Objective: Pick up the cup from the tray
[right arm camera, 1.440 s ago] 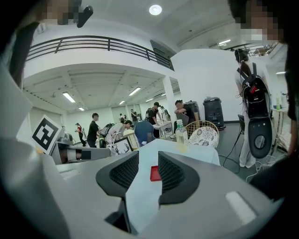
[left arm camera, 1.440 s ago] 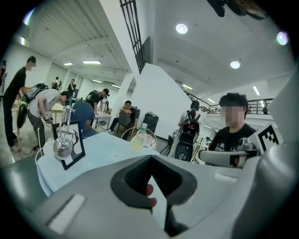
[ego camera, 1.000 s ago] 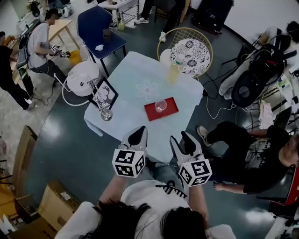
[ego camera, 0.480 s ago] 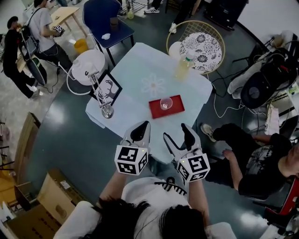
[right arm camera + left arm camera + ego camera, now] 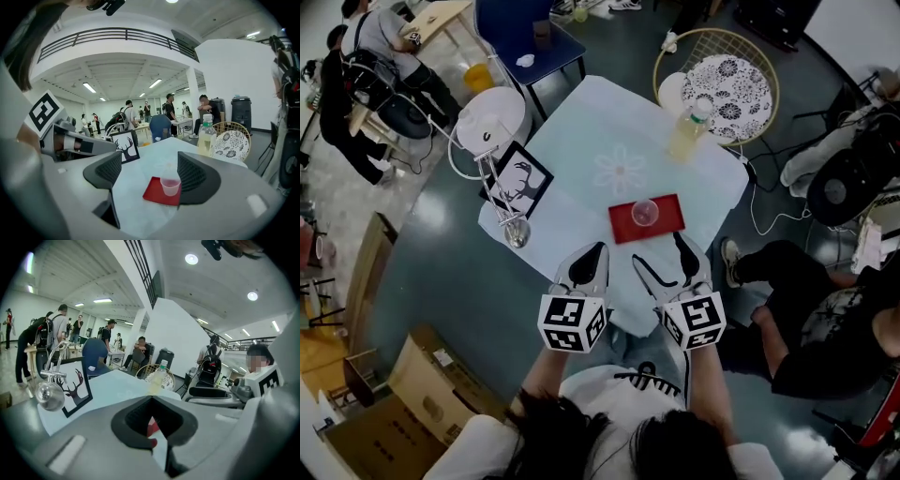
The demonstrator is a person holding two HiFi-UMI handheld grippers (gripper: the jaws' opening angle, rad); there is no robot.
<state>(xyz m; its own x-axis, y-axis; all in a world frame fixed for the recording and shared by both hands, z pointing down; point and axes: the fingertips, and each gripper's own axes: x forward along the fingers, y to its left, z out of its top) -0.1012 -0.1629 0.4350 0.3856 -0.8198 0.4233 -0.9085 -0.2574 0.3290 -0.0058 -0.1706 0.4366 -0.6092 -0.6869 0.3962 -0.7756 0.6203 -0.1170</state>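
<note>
Right fingers [image 5: 108, 169], ribbed black, parted before clear cup [image 5: 170, 185] on red tray [image 5: 153, 191].

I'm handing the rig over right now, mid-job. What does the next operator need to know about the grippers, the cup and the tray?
Left gripper: jaws together, holding nothing, beside the right one.
Right gripper: jaws apart, empty, aimed at the cup but short of it.
Cup: upright on the red tray, on the near part of the table.
Done: right gripper lined up only; cup not yet touched.
Left: probably bring the right jaws around the cup, close, and lift it off the tray.
</note>
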